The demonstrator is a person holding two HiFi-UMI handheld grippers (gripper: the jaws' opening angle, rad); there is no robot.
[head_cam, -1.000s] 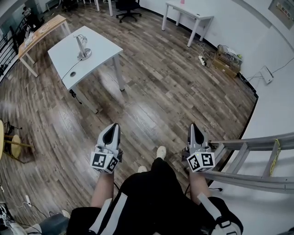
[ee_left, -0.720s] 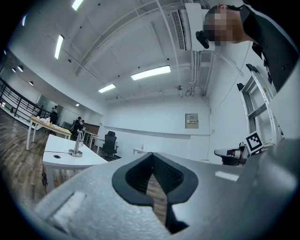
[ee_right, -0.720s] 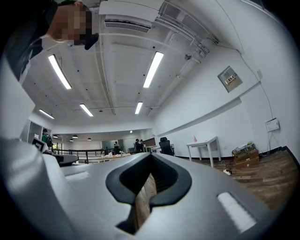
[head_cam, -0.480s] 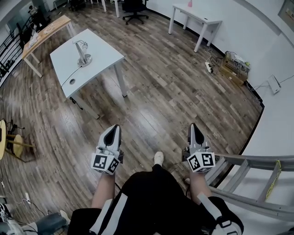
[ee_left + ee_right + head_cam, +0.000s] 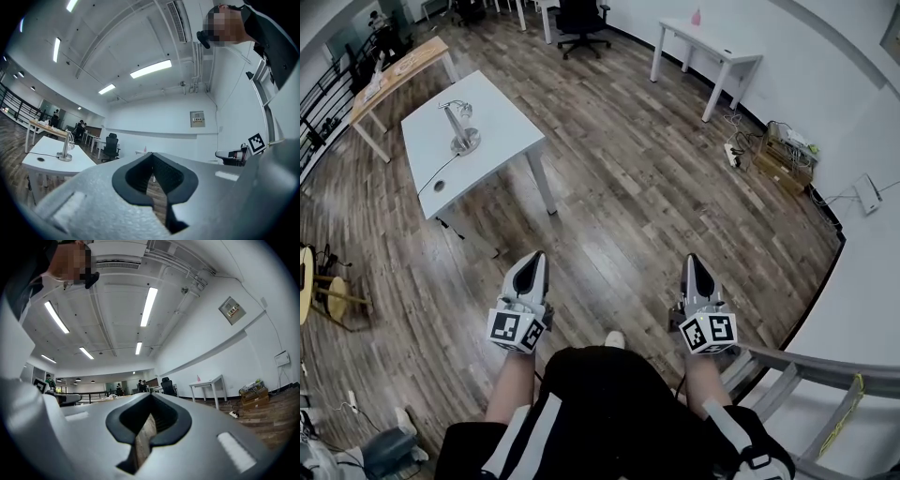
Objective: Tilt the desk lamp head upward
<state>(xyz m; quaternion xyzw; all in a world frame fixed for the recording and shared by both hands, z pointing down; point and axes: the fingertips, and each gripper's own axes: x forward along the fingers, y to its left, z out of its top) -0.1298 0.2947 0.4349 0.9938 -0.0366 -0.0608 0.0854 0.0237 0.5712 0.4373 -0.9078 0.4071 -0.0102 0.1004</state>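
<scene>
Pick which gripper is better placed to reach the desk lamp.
Left, probably. The desk lamp stands on the white table ahead-left, nearer the left gripper than the right gripper. Both are shut, empty.

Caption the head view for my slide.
Shut, empty left gripper and right gripper, desk lamp untouched on the white table ahead.

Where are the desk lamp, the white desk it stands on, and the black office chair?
desk lamp [image 5: 466, 143]: head view, its round base.
white desk [image 5: 502, 117]: head view, bare top.
black office chair [image 5: 581, 16]: head view, its seat.

Grey left tool [image 5: 533, 258] and right tool [image 5: 692, 261] with black-white marker cubes; black clothes [image 5: 609, 403], white stripes
</scene>
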